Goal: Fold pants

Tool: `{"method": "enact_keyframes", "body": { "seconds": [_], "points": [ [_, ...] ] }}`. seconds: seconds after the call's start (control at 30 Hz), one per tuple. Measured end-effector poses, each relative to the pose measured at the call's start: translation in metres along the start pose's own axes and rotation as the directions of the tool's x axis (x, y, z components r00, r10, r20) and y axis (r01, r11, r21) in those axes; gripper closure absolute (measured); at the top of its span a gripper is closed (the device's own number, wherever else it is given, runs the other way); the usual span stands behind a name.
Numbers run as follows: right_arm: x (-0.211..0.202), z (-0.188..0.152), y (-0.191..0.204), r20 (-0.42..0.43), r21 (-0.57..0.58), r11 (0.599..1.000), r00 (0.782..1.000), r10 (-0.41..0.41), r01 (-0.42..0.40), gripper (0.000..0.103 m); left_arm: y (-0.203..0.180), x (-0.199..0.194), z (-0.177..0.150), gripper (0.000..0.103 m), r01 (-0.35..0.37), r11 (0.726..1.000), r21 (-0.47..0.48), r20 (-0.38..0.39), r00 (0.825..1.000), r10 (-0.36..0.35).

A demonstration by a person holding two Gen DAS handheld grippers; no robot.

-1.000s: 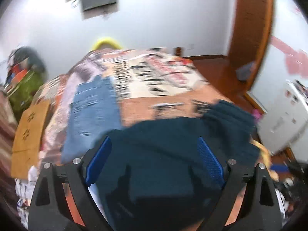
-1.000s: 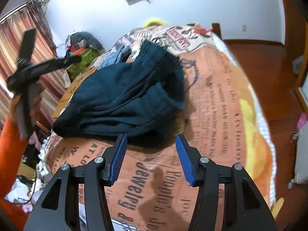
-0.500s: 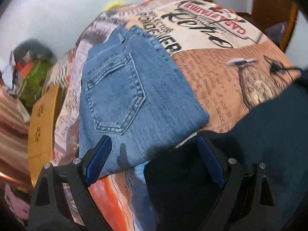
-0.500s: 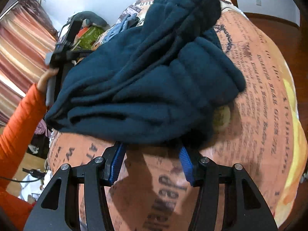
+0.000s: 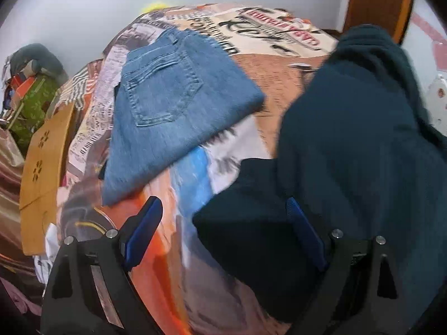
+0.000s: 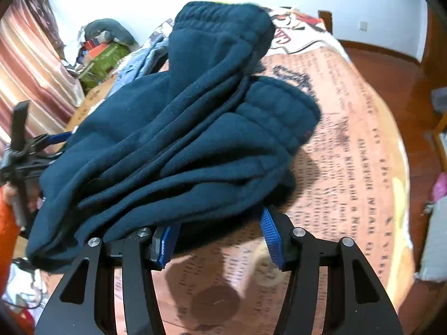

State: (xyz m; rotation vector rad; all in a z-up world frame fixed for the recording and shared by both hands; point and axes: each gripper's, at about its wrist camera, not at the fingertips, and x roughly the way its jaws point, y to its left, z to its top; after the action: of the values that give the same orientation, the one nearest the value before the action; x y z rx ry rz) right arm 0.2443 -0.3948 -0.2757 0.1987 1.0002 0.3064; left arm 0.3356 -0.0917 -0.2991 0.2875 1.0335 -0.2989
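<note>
Dark teal fleece pants (image 6: 178,145) lie bunched in a heap on the printed bedspread (image 6: 357,150). My right gripper (image 6: 218,240) is open, its blue pads reaching under the near edge of the heap. In the left wrist view the same pants (image 5: 349,167) fill the right side, and my left gripper (image 5: 223,234) is open at their near left corner, the right pad against the fabric. The left gripper also shows in the right wrist view (image 6: 42,145) at the far left of the heap.
Folded blue jeans (image 5: 173,111) lie on the bed to the left of the teal pants. A wooden panel (image 5: 44,173) stands at the bed's left edge. Clutter and a green bag (image 6: 103,61) sit in the far corner. Wood floor (image 6: 391,67) lies to the right.
The left gripper has pulled back and shifted left, so the jeans look farther and the teal pants' corner sits between its fingers. The right gripper has pushed in under the heap's edge.
</note>
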Motion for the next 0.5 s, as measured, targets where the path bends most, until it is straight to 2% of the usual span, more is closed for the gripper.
{"method": "enact_keyframes", "body": {
  "seconds": [0.2, 0.5],
  "points": [
    [-0.038, -0.017, -0.007, 0.046, -0.003, 0.998, 0.997, -0.062, 0.062, 0.051, -0.032, -0.025, -0.019, 0.013, 0.03, 0.999, 0.031, 0.003, 1.0, -0.03],
    [-0.082, -0.021, -0.009, 0.15, 0.0, 0.995, 0.983, -0.103, 0.104, 0.051, -0.085, -0.059, -0.043, 0.013, 0.094, 0.995, 0.045, 0.042, 0.995, -0.096]
  ]
}}
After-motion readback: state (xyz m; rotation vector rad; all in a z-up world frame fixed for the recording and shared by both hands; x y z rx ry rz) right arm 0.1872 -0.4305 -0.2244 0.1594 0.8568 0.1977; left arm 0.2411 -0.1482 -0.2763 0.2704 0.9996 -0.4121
